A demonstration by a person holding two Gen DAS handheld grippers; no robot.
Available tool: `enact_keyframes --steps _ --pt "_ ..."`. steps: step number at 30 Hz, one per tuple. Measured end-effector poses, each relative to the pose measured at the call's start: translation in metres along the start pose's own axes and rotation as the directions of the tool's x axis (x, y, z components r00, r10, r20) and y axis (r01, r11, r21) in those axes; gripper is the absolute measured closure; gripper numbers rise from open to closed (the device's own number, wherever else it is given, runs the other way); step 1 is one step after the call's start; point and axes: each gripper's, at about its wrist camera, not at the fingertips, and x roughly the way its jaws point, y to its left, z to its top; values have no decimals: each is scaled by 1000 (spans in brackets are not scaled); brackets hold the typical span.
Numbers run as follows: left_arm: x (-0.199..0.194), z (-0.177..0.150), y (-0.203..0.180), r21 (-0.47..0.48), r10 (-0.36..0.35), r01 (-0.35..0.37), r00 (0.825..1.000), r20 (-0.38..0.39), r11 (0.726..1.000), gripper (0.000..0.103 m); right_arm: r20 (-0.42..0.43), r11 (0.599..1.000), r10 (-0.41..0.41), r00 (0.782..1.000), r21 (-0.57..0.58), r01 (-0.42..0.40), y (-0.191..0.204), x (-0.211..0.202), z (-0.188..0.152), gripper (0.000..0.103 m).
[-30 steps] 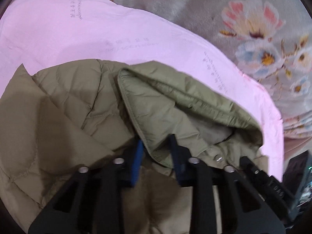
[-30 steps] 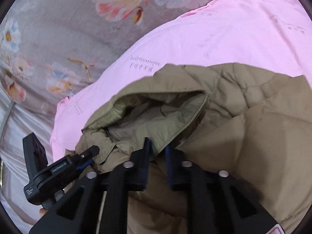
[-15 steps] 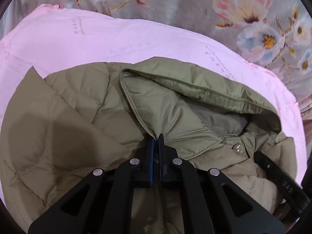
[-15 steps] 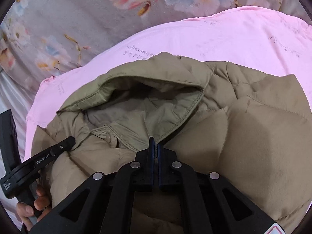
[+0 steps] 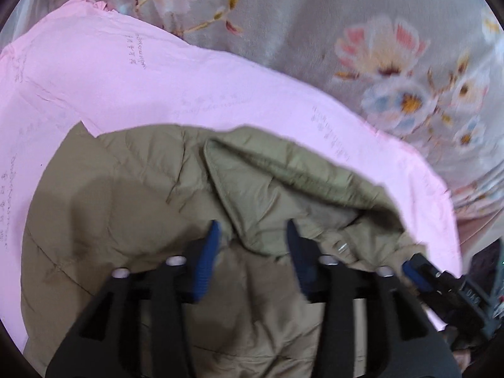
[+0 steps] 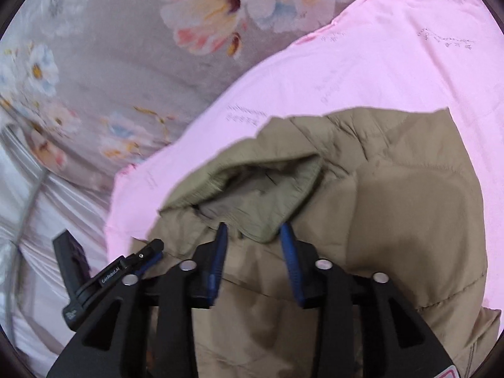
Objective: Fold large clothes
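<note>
Olive-khaki quilted jacket (image 5: 132,208), puffy and folded, lying flat on pink cloth. Hood (image 5: 283,186) flopped open, paler green lining showing, its stitched corner dipping just beyond the left fingertips (image 5: 211,242). Same hood edge (image 6: 277,217) sagging between the right fingertips (image 6: 288,239), touching neither. Metal snap (image 5: 342,246) glinting beside the collar.

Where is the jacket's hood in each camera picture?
Left wrist view: the hood sits center-right, just above the gripper.
Right wrist view: the hood sits at center, left of the jacket's body.
Shared landmark: the pink cloth under the jacket.
</note>
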Motion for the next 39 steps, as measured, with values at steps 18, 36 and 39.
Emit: enact_keyframes --steps 18,36,39 --pt "74 68 33 -439 -219 128 962 -164 889 40 -13 944 110 994 315 -100 -13 45 45 46" --pt "39 32 -11 -21 26 -29 990 -141 999 101 -5 963 -250 968 -102 248 -1 47 29 98" --pt "54 18 -8 7 68 -67 988 -138 998 101 15 931 -319 947 -179 317 -3 61 20 100"
